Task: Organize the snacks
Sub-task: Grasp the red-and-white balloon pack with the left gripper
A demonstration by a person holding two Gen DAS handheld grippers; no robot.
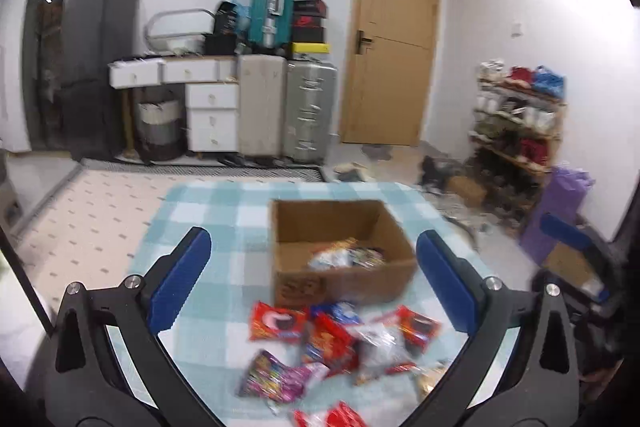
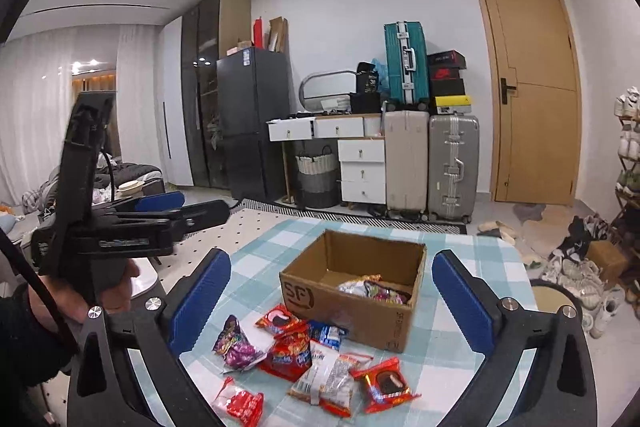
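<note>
Left gripper (image 1: 314, 279): jaws wide apart, empty.
Right gripper (image 2: 332, 297): spread wide, empty.
Risk: crinkly snack packets (image 2: 308, 359) overlap; pads may snag two, dropping one outside the cardboard box (image 2: 352, 291).

Both wrist cameras look forward and slightly down, close above the checked tablecloth (image 1: 208, 211) — sharing the cardboard box (image 2: 352, 291), snack packets (image 2: 316, 359), suitcases (image 1: 308, 111) and door (image 2: 532, 87).
</note>
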